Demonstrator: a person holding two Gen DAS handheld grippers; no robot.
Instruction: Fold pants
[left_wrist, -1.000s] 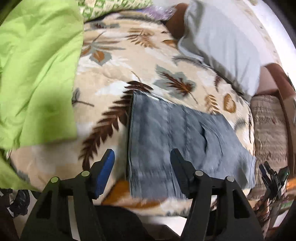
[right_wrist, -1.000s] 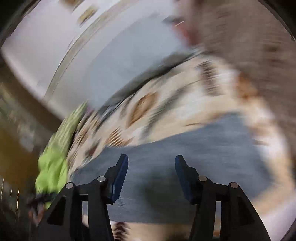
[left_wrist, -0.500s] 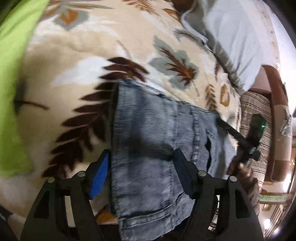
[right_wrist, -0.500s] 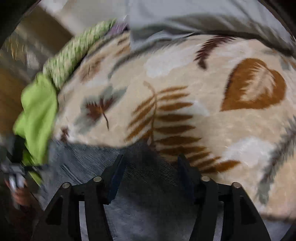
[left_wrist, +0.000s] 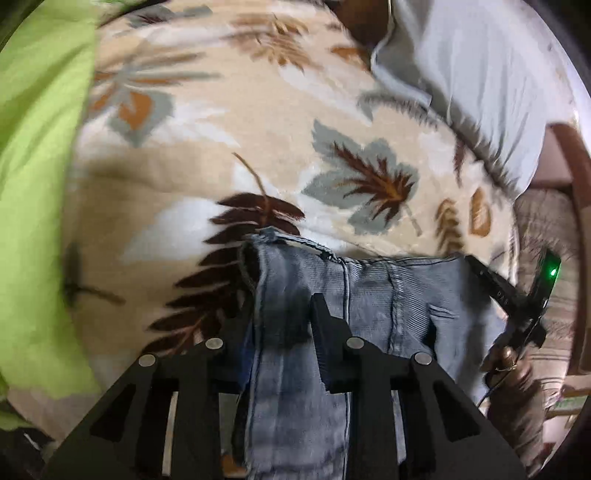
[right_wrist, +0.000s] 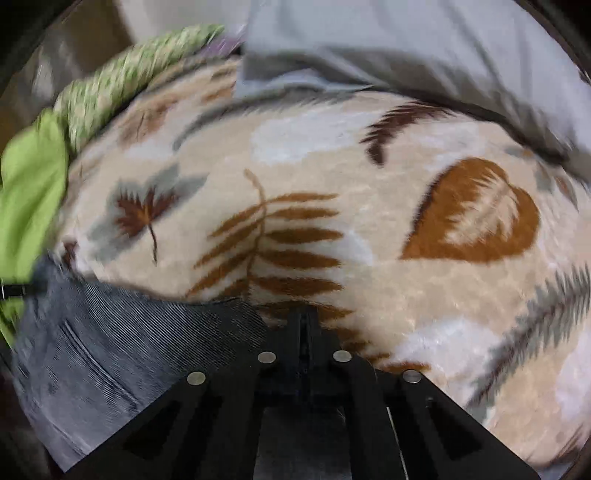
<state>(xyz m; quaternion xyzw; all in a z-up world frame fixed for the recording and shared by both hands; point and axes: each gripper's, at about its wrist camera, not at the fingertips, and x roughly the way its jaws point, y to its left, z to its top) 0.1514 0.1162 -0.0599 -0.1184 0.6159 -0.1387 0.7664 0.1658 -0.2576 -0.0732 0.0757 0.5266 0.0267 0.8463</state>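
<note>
Setting: a home bedroom. Work surface is a bed covered by a cream plush blanket (left_wrist: 207, 173) printed with brown and grey leaves. A grey pillow (left_wrist: 472, 70) lies at the blanket's far edge. A bright green cloth (left_wrist: 33, 184) is bunched along the blanket's left side. Beside the blanket on the right, a brown wooden frame (left_wrist: 580, 206).

Bed cover: a cream blanket (left_wrist: 207, 173) printed with brown, rust and grey-green leaves, spread across the whole bed.
Pillow: a pale grey pillow (left_wrist: 476, 74) lies at the far edge of the blanket.
Left side: a bright green cloth (left_wrist: 37, 184) bunched along the bed's edge, with a green-and-white patterned fabric (right_wrist: 122, 77) beyond it.
Right side: a brown wooden frame (left_wrist: 576, 206) beside striped beige upholstery (left_wrist: 546, 221).
Light: dim, warm, indoor.
</note>
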